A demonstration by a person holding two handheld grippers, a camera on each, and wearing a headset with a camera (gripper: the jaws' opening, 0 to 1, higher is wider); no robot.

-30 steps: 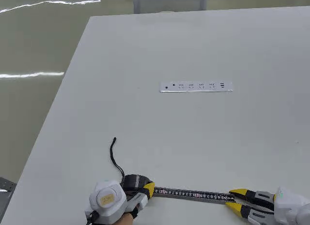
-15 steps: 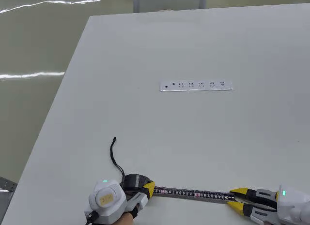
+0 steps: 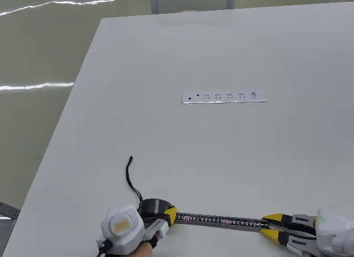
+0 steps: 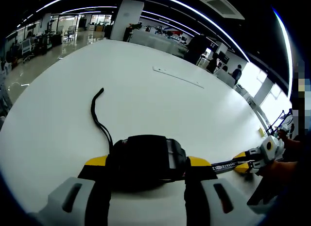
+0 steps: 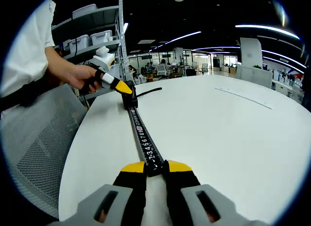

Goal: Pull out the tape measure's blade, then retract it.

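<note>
1. A white table (image 3: 232,41) carries a strip (image 3: 223,96) of sockets, which lies flat about midway across it in the head view.
2. The tape measure lies well to the near side of the strip, close to the table's near edge. Its black case (image 3: 154,206) sits near and to the left of the strip.
3. The blade (image 3: 221,220) is drawn out of the case to the right. It runs straight and roughly parallel to the strip, with its printed numbers facing up. I cannot tell whether it rests on the table or runs just above it.
4. The left gripper (image 3: 160,214) is clenched on the case. In the left gripper view its yellow tips press the case from both sides, and the case fills the gap between the jaws.
5. The right gripper (image 3: 267,225) is on the near right of the strip and grasps the free end of the blade. In the right gripper view its two yellow tips meet on the blade end, with the dark tape caught between them.
6. A thin black cord (image 3: 130,177) leaves the case and curls over the table toward the strip. Its loose end stops well short of the strip.
7. In the right gripper view a hand (image 5: 80,75) holds the left gripper at the far end of the blade, below a white sleeve (image 5: 34,46). The strip lies well off to the right of the blade.
</note>
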